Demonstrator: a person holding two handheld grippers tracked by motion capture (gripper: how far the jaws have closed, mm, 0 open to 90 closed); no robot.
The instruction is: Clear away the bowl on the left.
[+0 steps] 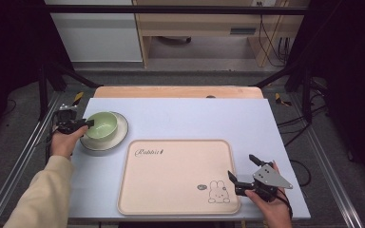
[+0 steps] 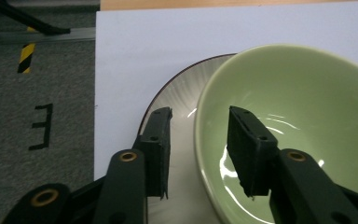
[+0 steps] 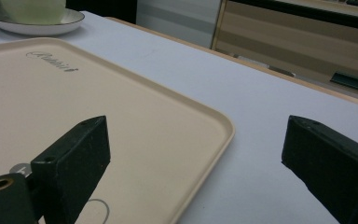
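Here we take the green bowl (image 2: 298, 121) as our likely object: it sits on a white plate (image 1: 119, 135) near the table's (image 1: 195, 116) left edge. Glazed and rigid, it will probably be slippery and breakable, so the rim is the place to hold. Our left gripper (image 2: 200, 149) straddles that rim, jaws apart. The right gripper (image 3: 205, 158) gapes over the tray's (image 1: 171, 175) right edge.

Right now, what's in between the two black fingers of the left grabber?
The green bowl's rim. In the left gripper view, one finger sits inside the bowl, the other outside over the plate.
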